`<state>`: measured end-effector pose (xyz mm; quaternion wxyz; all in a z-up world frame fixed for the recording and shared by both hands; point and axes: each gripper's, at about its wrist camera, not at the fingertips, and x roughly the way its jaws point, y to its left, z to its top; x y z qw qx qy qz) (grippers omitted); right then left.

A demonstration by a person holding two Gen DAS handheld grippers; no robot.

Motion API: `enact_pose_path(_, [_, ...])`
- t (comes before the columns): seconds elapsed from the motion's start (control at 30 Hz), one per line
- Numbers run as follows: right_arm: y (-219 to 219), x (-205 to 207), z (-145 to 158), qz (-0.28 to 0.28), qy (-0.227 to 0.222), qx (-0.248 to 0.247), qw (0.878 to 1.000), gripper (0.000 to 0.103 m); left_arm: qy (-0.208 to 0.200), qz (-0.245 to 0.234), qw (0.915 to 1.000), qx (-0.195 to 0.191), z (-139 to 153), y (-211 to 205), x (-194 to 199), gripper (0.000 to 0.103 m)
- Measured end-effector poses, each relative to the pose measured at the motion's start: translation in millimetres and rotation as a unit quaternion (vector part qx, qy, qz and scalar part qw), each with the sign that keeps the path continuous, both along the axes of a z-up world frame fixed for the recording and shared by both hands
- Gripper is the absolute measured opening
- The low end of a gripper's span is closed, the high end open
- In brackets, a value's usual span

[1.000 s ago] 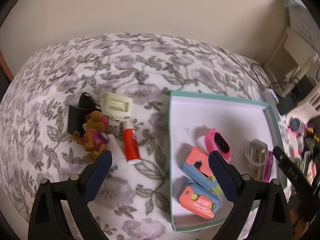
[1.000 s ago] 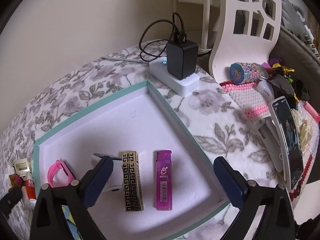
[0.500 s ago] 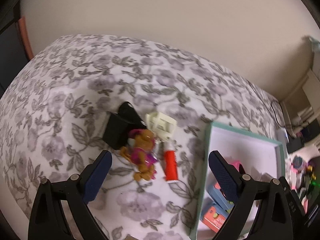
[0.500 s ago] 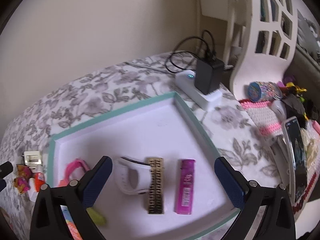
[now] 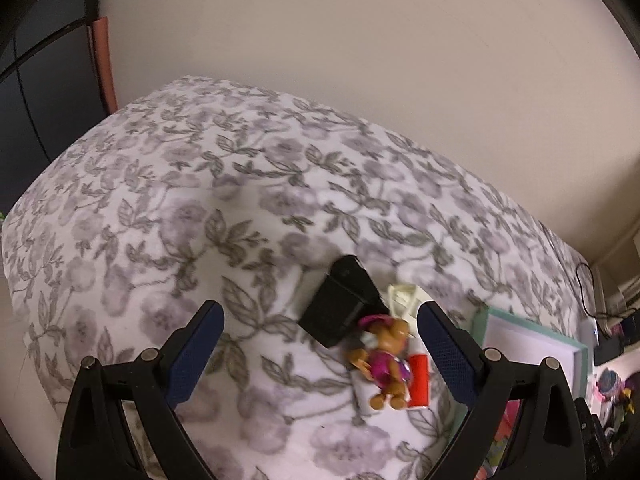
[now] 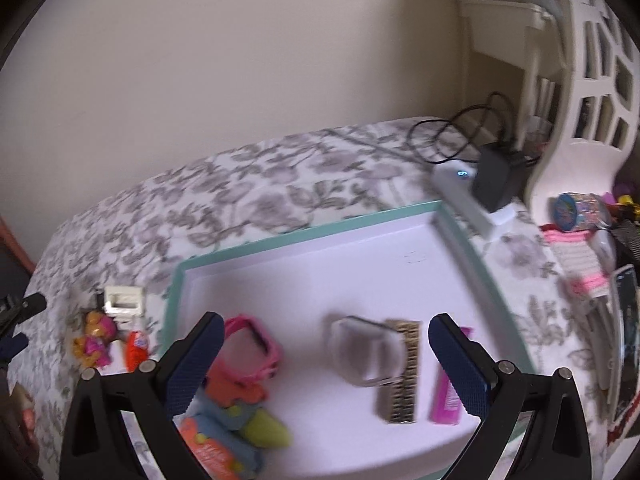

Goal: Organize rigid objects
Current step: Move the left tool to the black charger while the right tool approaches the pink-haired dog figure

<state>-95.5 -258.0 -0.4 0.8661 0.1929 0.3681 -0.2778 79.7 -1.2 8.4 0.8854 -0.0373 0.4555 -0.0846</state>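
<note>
Now picking next from the loose pile, lower right of the left view.
Left gripper (image 5: 318, 330) spread, right gripper (image 6: 324, 342) spread, both empty; better to centre on toy figure (image 5: 386, 362), clear of black box (image 5: 340, 308), before the tray (image 6: 304, 236).

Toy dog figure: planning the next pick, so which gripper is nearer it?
Left. The left gripper brackets the toy dog figure; the right gripper hangs over the teal-rimmed tray.

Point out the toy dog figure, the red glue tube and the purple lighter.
toy dog figure (image 5: 386, 364): left wrist view, on its pink torso.
red glue tube (image 5: 419, 380): left wrist view, on its red body.
purple lighter (image 6: 448, 400): right wrist view, on its lower body.
</note>
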Motion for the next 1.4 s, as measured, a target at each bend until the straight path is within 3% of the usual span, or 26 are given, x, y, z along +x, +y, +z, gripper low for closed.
enact_pose_path(0.17, [21, 12, 5, 0.029, -0.007, -0.011, 1.0, 0.103, -0.008, 0.015, 0.9999, 0.001, 1, 12, 4, 0.097])
enact_pose_path(0.3, [40, 26, 1, 0.066, -0.001, 0.008, 0.998, 0.103, -0.008, 0.027, 0.9996, 0.002, 1, 24, 7, 0.097])
enact_pose_path(0.5, [79, 54, -9, 0.136, 0.033, 0.005, 0.99, 0.103, 0.005, 0.04, 0.9992, 0.001, -4, 39, 15, 0.097])
enact_pose_path(0.73, [112, 78, -15, 0.191, 0.039, 0.02, 0.981, 0.103, 0.033, 0.037, 0.9988, 0.001, -14, 47, 24, 0.097])
enact_pose_path(1.1, [129, 114, -30, 0.21, 0.023, 0.102, 0.972, 0.103, 0.096, 0.034, 0.9948, -0.002, -42, 45, 45, 0.097])
enact_pose_path(1.4, [140, 144, -44, 0.22, 0.024, 0.123, 0.967, 0.099, 0.126, 0.047, 0.9908, -0.009, -60, 49, 59, 0.097])
